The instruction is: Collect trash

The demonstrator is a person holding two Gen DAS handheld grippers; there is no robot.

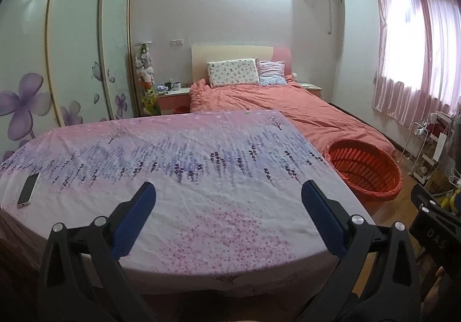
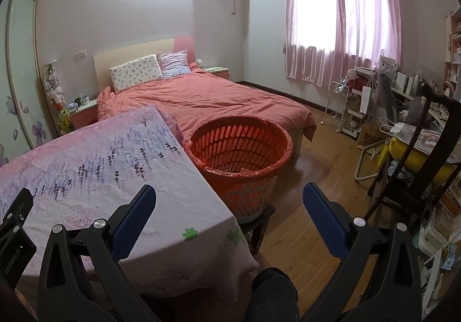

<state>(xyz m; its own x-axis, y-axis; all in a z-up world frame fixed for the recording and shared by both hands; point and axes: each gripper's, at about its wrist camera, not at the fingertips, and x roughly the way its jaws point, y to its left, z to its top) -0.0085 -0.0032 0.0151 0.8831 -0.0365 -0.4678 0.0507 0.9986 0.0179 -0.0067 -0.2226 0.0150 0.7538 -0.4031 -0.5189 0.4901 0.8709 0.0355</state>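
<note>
Left gripper (image 1: 227, 192): released, empty, over cloth-covered table (image 1: 201, 206); right gripper (image 2: 229, 195): released, empty | orange basket (image 2: 239, 149): right of table, touching its edge | phone (image 1: 28, 188): table's left side

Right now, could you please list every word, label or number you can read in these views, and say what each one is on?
"DAS" - on the black body of the right gripper, seen from the left wrist.
"MU..." - on a brown cardboard box by the white rack; the rest is hidden.
White lettering on the left gripper: too blurred to read.
</note>
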